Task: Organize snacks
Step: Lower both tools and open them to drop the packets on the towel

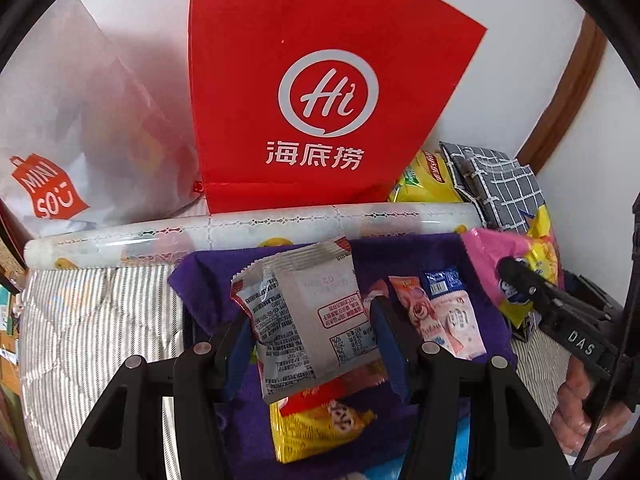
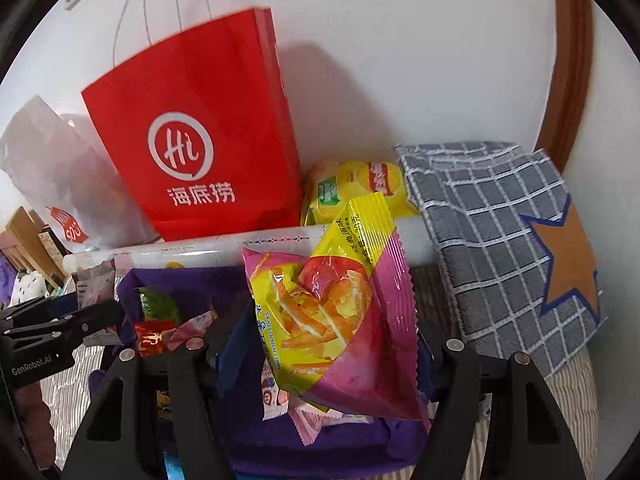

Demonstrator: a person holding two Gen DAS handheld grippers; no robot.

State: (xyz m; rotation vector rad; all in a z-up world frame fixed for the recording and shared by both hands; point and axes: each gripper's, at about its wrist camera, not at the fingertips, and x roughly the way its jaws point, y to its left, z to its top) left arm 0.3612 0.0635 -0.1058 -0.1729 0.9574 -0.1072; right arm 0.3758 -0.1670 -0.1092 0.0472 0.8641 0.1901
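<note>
I have both claws loaded. My left gripper (image 1: 310, 320) is clamped on a flat grey foil snack packet (image 1: 308, 312) with its printed back toward the camera, and beneath that claw sits the purple fabric bin (image 1: 208, 280), already holding a yellow-and-red snack bag (image 1: 320, 428) and, just right of the fingers, two small pink-and-white sachets (image 1: 440, 316). My right gripper (image 2: 332, 344) is closed on a pink-and-yellow potato-stick bag (image 2: 340, 312), hanging over the same purple bin, with more small pink wrappers (image 2: 312, 420) showing under it. Ahead of both claws lies a white patterned plastic roll (image 1: 280, 220) across the striped bedcover (image 1: 92, 320); past it stand a red paper carrier bag (image 1: 320, 80) and a white plastic shopping bag (image 1: 80, 140). Ahead and right of the right claw, a yellow chip bag (image 2: 360, 188) lies outside the bin, beside a grey checked cloth bag (image 2: 500, 240). My reading: sorting is partway. Several snacks are in, two are held above the bin awaiting release, and the yellow chip bag is left.
</note>
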